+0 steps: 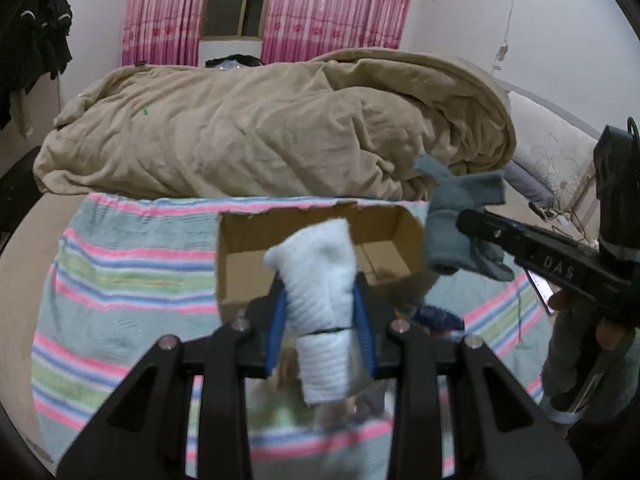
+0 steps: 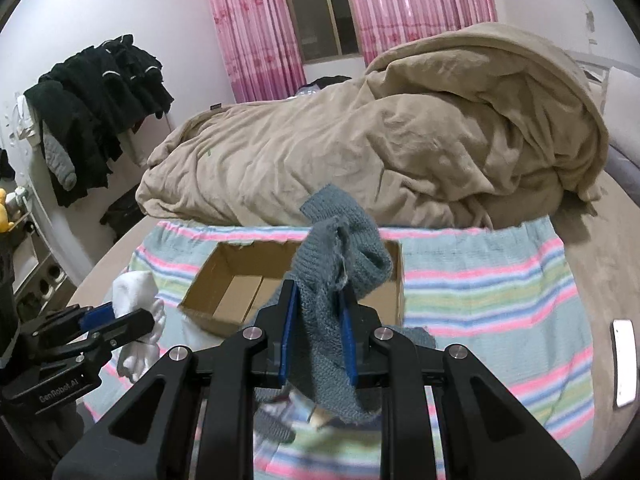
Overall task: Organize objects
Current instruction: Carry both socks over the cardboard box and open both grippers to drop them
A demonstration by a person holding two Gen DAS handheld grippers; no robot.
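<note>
An open cardboard box point(image 1: 240, 264) stands on a striped towel on the bed; it also shows in the right wrist view point(image 2: 224, 276). My left gripper point(image 1: 320, 292) is shut on a white sock point(image 1: 320, 280) and holds it in the air at the box's near edge. The white sock also shows in the right wrist view point(image 2: 136, 292), left of the box. My right gripper point(image 2: 318, 300) is shut on a grey-blue knitted sock point(image 2: 340, 256) and holds it above the box's near right side. The grey sock also shows in the left wrist view point(image 1: 460, 224), right of the box.
The striped towel point(image 2: 480, 280) covers the near part of the bed. A crumpled beige duvet point(image 1: 260, 128) lies behind the box. A white phone point(image 2: 624, 360) lies at the right. More small items point(image 1: 436, 316) lie on the towel below the grippers. Dark clothes point(image 2: 92, 92) hang at the left wall.
</note>
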